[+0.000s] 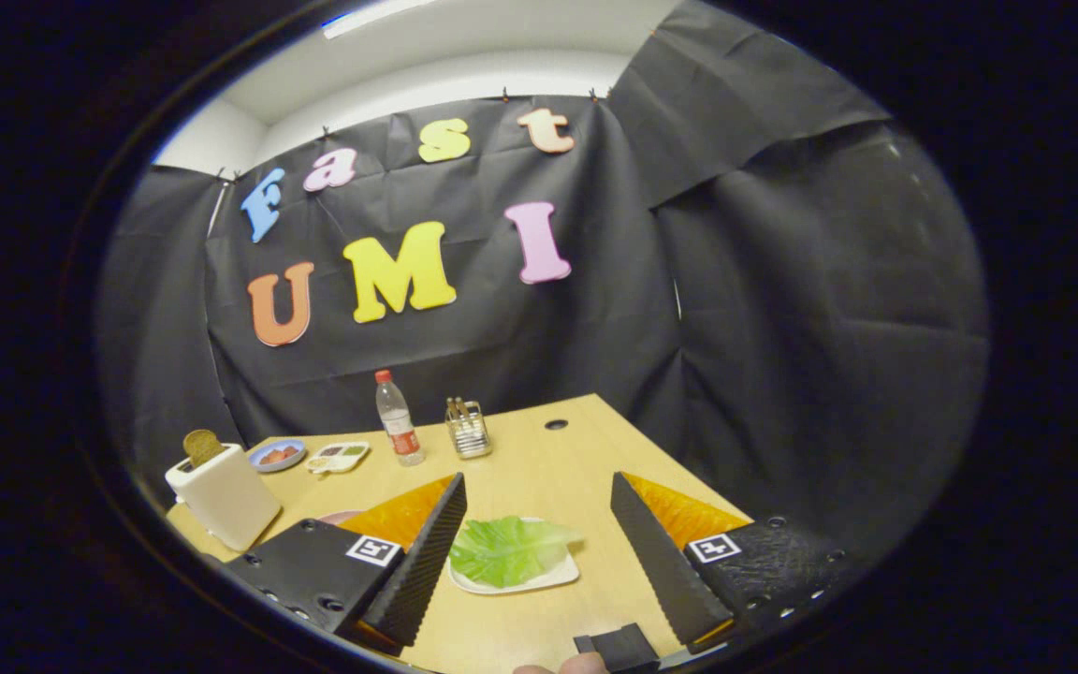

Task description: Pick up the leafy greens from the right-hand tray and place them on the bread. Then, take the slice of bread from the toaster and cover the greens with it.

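Light wood tabletop (539, 468), black cloth booth wall behind. Crinkled green leafy greens (506, 548) lie on a white, flat square tray (553, 576), between your fingers w/o contact. Your gripper (534, 538): fingers spread wide, holding nothing. Round brown bread slice (201, 446) upright in boxy white toaster (225, 496), far left, beyond the fingers.

No readable text on table items. Water bottle (398, 419), far on table, carries red label, print too small to read. Square black-and-white marker tags (373, 550) on both gripper (537, 499) finger bases; fingers spread apart, holding nothing.
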The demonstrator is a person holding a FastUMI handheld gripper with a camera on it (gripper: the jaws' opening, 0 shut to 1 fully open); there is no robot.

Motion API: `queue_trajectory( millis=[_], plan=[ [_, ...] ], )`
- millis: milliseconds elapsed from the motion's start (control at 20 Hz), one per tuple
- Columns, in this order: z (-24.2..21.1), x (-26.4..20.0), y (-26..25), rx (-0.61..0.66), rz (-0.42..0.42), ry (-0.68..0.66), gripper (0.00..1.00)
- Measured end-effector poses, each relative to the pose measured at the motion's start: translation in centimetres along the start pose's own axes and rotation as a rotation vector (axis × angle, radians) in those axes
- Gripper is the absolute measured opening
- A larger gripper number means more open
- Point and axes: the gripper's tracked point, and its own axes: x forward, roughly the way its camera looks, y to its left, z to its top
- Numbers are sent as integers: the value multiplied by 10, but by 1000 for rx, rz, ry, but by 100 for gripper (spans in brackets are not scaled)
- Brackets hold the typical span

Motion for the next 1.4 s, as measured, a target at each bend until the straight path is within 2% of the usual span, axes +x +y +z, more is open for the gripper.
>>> queue_trajectory(
  millis=[350, 550, 900, 1000, 1050, 1100, 1150, 1400],
  plan=[
    [-52, 64, -17, 340, 6, 338, 96],
    [-80, 91, -31, 411, -31, 438, 96],
    [-111, 121, -42, 517, -72, 525, 93],
    [-115, 127, -40, 556, -61, 538, 77],
    [-114, 130, -42, 563, -65, 539, 77],
    [-116, 133, -42, 565, -62, 535, 66],
    [-119, 134, -42, 561, -67, 540, 64],
    [-123, 137, -44, 590, -65, 545, 13]
  ],
)
